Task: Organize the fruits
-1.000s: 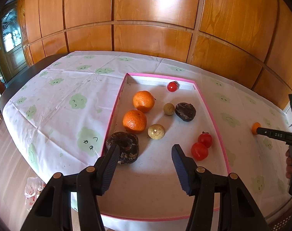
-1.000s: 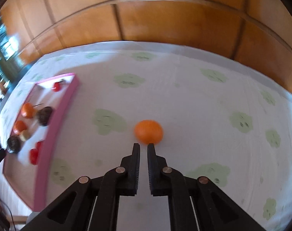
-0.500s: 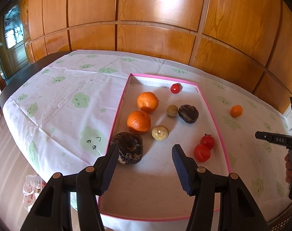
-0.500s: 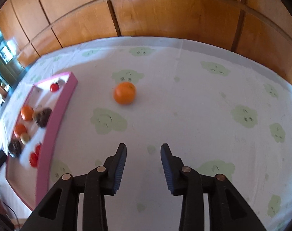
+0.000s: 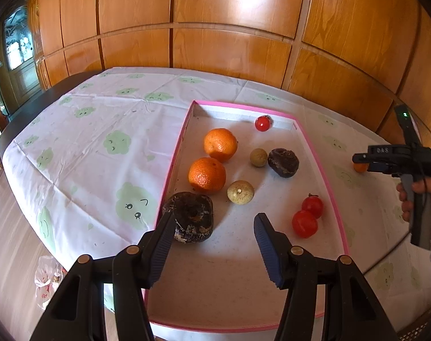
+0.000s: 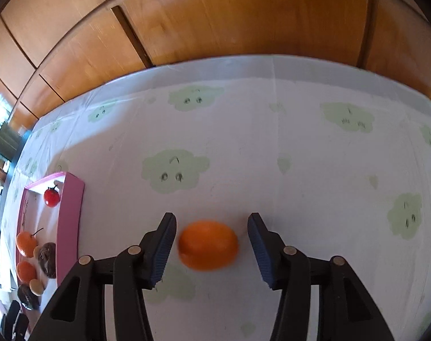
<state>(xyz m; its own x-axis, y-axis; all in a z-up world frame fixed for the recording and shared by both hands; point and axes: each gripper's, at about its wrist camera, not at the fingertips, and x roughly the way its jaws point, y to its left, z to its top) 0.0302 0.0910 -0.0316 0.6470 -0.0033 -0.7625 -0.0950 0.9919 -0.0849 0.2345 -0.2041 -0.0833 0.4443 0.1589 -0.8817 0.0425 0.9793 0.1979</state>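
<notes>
A pink-rimmed tray [image 5: 317, 153] on the table holds two oranges [image 5: 206, 174], two dark brown fruits [image 5: 193, 217], two pale round fruits [image 5: 240, 192] and three red tomatoes [image 5: 304, 224]. My left gripper [image 5: 212, 243] is open and empty over the tray's near part, its left finger in front of the near dark fruit. My right gripper [image 6: 212, 243] is open with a loose orange [image 6: 208, 245] lying on the cloth between its fingers, jaws apart from it. The right gripper also shows in the left wrist view [image 5: 357, 158], with the orange [image 5: 361, 167] behind it.
The table has a white cloth with green cloud faces [image 6: 175, 170]. Wooden wall panels [image 5: 229, 51] stand close behind it. The tray [image 6: 71, 213] lies left of the right gripper. A plastic bag [image 5: 49, 280] lies on the floor at the left.
The right gripper has opened wider and moved forward, so the loose orange now lies between its fingers. The left gripper has stayed open over the tray, almost still.
</notes>
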